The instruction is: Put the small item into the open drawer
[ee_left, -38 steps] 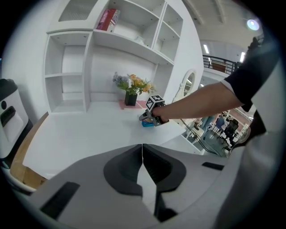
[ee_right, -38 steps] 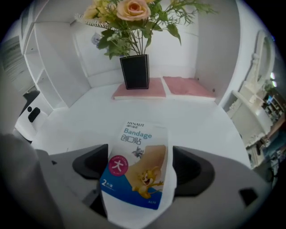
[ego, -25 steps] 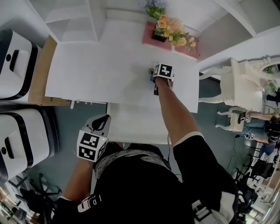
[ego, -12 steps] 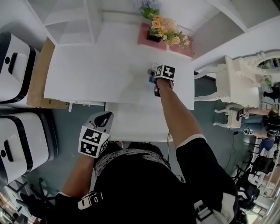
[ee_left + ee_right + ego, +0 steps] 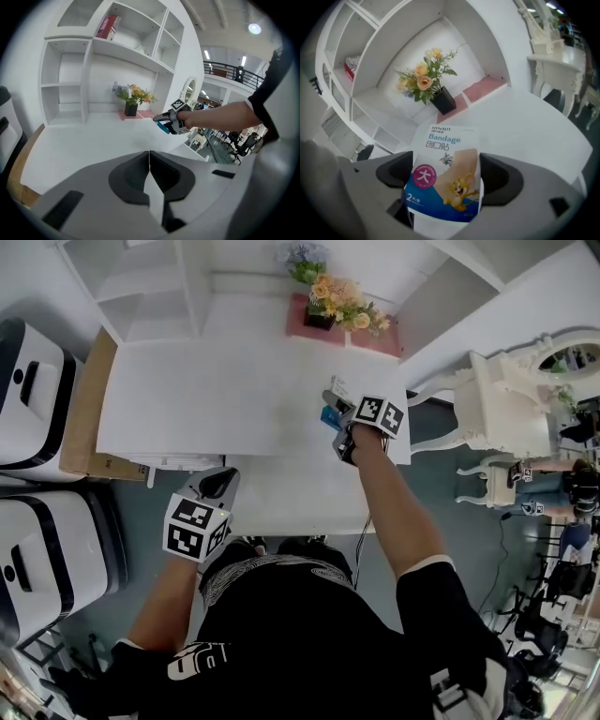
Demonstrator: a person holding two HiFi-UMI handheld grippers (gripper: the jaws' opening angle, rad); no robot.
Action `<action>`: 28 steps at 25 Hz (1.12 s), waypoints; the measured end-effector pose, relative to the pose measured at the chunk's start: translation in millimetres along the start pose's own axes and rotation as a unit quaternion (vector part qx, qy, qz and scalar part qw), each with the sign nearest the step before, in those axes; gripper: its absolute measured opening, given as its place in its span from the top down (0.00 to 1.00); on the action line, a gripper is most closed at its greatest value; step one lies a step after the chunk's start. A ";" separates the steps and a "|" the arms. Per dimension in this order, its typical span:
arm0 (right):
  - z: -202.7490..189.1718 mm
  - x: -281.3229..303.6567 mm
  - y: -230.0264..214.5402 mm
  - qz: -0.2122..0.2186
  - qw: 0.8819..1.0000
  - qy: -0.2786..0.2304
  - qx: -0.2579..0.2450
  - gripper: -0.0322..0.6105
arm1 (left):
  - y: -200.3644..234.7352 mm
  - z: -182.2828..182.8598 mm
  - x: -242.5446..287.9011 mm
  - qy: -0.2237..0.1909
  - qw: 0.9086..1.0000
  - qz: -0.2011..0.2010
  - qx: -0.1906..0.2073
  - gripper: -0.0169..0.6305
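**A:** What have the tongs got?

**B:** The right tongs [image 5: 447, 174] are clamped on the pack [image 5: 444, 154], which stands upright between the jaws. The left tongs [image 5: 149, 161] are pressed together on nothing and hang just beside the left side of the drawer [image 5: 292, 507].

**A:** So where is the pack?

**B:** It's in the air just past the drawer's far right corner, over the edge of the surface [image 5: 206, 381]. It isn't over the drawer yet.

**A:** How should this step go?

**B:** I'd draw the right tongs back until the pack is over the drawer's middle. Then I'd lower it between the walls and only then let the jaws part. The pack looks thin and light, so dropped from high up it could drift onto the rim. The left tongs should keep outside the drawer.

**A:** What's changed?

**B:** A second ago the right tongs were farther from the drawer, well in over the surface. Now they've come back and to the right, nearer the drawer's far right corner. The left tongs have barely moved.
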State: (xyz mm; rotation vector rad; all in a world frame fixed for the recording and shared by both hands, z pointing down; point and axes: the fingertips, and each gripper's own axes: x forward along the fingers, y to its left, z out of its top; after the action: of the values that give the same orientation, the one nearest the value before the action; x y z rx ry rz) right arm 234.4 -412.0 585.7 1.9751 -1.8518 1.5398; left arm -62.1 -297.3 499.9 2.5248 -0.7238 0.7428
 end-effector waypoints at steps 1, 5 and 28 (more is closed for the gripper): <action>-1.3 -9.7 5.2 0.016 1.000 -0.009 0.010 0.27 | -1.0 0.5 -0.1 0.000 1.000 -0.004 -0.001 0.95; -6.7 -49.1 23.8 0.070 0.996 -0.039 0.037 0.27 | -11.3 2.3 6.9 0.003 1.000 -0.030 -0.009 0.95; -77.5 -187.1 56.6 0.158 0.977 -0.043 -0.136 0.27 | -107.6 -6.4 21.7 -0.003 1.000 -0.017 0.010 0.95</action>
State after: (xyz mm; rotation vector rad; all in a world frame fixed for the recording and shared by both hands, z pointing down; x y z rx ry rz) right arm 180.3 -243.1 472.6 1.7175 -2.3581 1.1866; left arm 13.5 -217.7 492.6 2.5510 -0.6777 0.7359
